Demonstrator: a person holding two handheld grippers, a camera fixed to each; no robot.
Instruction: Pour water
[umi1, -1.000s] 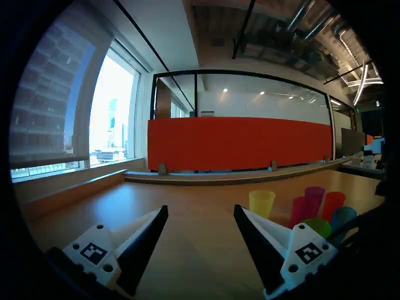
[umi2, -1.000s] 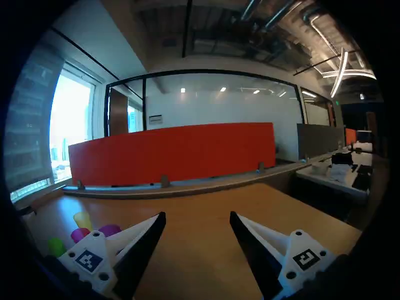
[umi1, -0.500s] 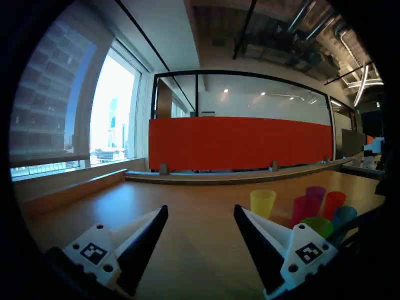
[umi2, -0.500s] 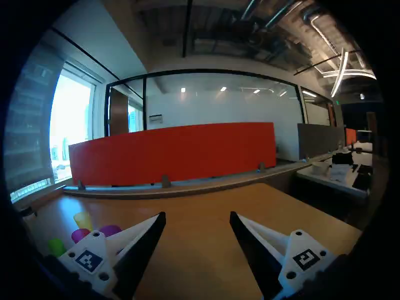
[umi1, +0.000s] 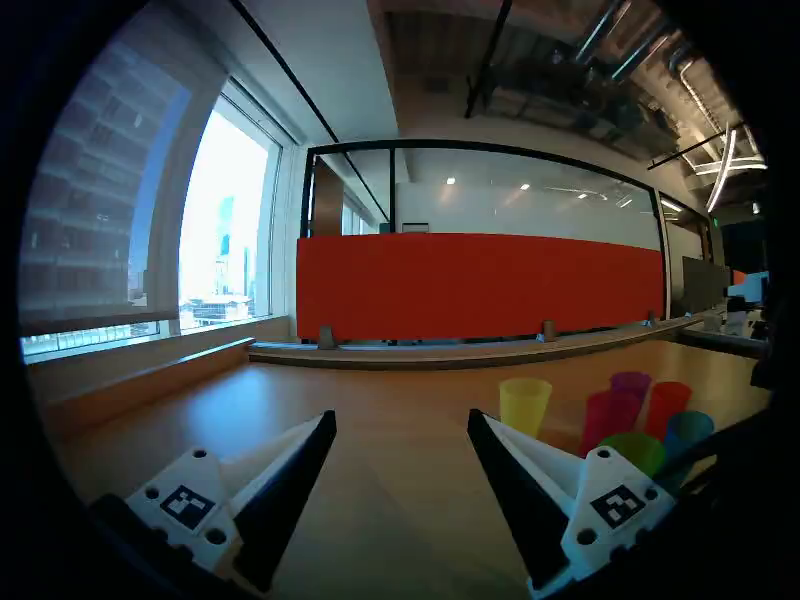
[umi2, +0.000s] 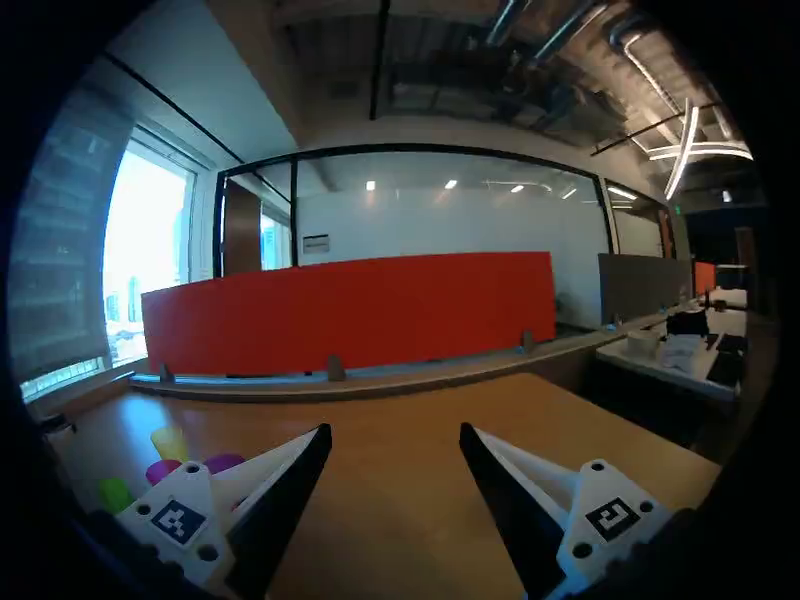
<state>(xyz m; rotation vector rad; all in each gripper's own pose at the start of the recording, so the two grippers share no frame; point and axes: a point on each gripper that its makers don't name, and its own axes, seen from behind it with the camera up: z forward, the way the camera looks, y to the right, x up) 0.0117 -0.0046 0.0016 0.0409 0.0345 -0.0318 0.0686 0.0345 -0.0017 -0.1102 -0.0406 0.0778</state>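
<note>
In the left gripper view my left gripper (umi1: 400, 430) is open above the wooden table (umi1: 380, 420), nothing between its fingers. To its right stand several plastic cups: a yellow cup (umi1: 524, 404), a pink cup (umi1: 603, 420), a purple cup (umi1: 632, 385), a red cup (umi1: 667, 406), a green cup (umi1: 632, 451) and a blue cup (umi1: 688, 430). In the right gripper view my right gripper (umi2: 395, 442) is open too and holds nothing. The yellow cup (umi2: 169, 443), a purple cup (umi2: 223, 463), a magenta cup (umi2: 160, 470) and the green cup (umi2: 114, 492) sit at its far left, partly behind the left finger.
An orange divider panel (umi1: 480, 287) runs along the table's far edge. A window ledge (umi1: 140, 375) borders the left side under big windows. Another desk with items (umi2: 680, 350) stands beyond the table's right edge (umi2: 640, 420).
The right gripper view has tipped slightly, so the scene sits a little lower in it. The left gripper view is almost the same. Both grippers stay open.
</note>
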